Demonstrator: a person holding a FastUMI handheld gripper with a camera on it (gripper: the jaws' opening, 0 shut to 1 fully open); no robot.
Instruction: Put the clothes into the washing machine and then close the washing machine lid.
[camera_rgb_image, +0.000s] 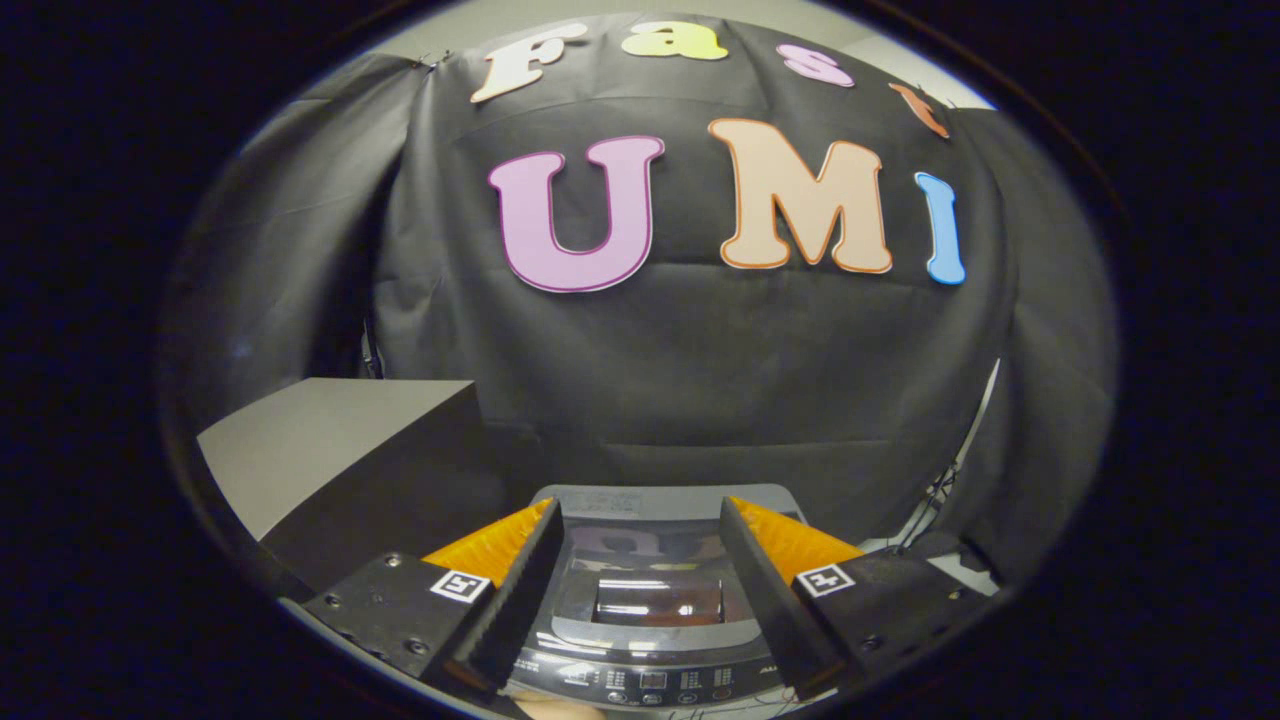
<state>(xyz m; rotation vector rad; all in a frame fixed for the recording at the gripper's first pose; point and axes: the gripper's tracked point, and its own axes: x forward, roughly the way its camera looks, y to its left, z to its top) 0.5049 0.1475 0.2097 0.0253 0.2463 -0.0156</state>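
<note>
The gripper (640, 560) hangs above a top-loading washing machine (650, 640), its fingers (510, 590) spread wide apart and holding nothing, so the machine's glossy lid (655, 570) shows in the gap between them. The lid lies flat and looks closed, its dark window reflecting the booth, which suggests the gripper is placed here to line up with the machine rather than to grasp. The control panel (655, 685) with its row of buttons sits just below the fingers, nearest the camera; its small printing is too fine to read. No clothes are visible. A grey box-like surface (320, 450) stands beyond the left finger.
</note>
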